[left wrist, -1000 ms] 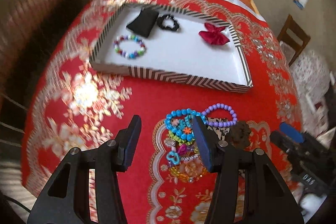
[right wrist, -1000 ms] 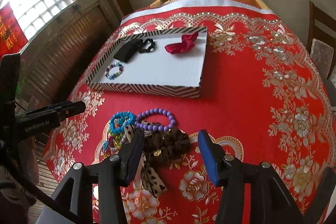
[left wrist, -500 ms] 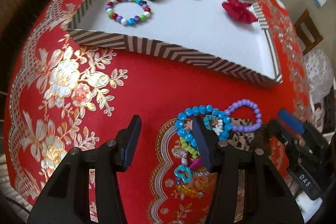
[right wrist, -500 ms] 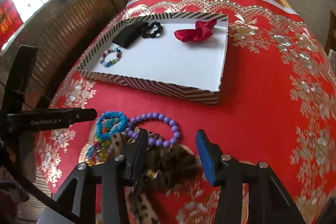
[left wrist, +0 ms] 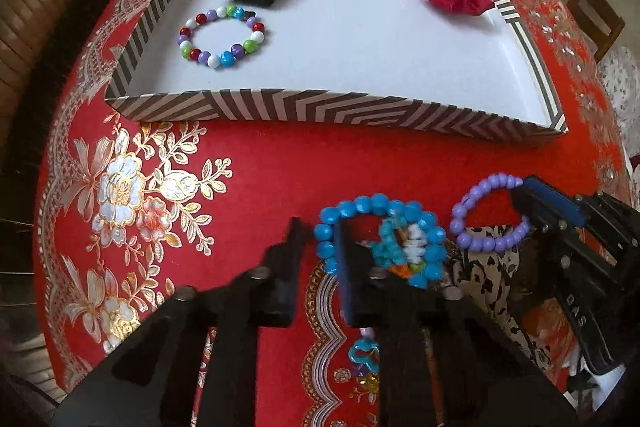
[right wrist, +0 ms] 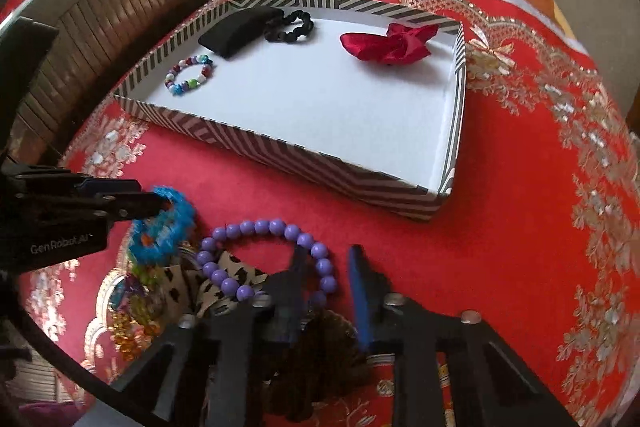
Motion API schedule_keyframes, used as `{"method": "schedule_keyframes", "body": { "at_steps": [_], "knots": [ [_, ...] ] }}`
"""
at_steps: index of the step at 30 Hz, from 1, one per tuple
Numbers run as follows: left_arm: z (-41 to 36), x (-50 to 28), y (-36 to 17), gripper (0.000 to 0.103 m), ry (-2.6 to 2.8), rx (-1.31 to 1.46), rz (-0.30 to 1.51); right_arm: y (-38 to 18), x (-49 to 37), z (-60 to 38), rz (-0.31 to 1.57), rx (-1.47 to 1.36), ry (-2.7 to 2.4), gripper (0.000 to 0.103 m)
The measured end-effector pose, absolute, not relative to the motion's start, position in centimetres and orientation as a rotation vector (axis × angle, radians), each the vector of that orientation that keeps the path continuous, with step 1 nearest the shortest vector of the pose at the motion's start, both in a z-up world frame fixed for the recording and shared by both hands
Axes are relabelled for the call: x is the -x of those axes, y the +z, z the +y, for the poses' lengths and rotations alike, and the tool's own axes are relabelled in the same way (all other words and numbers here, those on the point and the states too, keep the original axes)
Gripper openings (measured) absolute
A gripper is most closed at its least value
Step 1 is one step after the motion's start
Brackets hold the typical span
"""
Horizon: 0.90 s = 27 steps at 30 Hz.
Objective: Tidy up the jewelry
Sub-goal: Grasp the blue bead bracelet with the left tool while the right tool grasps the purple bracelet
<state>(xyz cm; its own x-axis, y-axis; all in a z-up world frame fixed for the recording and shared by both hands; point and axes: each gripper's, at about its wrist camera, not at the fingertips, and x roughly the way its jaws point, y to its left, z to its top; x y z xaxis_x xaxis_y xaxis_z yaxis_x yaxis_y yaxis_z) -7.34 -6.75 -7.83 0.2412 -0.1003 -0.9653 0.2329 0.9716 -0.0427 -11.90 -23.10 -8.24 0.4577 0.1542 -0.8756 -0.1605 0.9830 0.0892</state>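
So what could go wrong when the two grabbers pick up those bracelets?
The blue bracelet lies tangled with other beaded pieces, so the left gripper, its jaws astride the rim, might drag the whole clump along. The purple bracelet rests on a leopard-print ribbon; the right gripper could snag that too. Both grippers work close together and might bump.

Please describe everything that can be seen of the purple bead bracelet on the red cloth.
The purple bead bracelet is one closed ring of round, smooth, lilac beads, plastic by their look. It lies flat on the red tablecloth, outside the striped tray, with its near-left part resting on a leopard-print fabric piece. The right gripper straddles its right side, one finger inside the ring and one outside, jaws not yet closed. The blue bracelet lies close on its left.
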Motion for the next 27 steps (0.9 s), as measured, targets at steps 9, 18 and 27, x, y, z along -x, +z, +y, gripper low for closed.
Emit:
{"method": "schedule_keyframes", "body": {
  "at_steps": [9,18,27],
  "knots": [
    [-3.9,7.1,-4.4,0.007,-0.292,0.072,1.280,-4.7,12.9,-24.6,0.989,-0.149,0.270,0.009],
    [-4.3,8.1,1.2,0.007,-0.305,0.065,1.166,0.5,14.4,-25.5,0.886,-0.188,0.328,0.009],
    [-5.4,8.0,4.8,0.007,-0.301,0.020,1.081,4.7,15.5,-26.6,0.804,-0.183,0.323,0.009]
  ]
}}
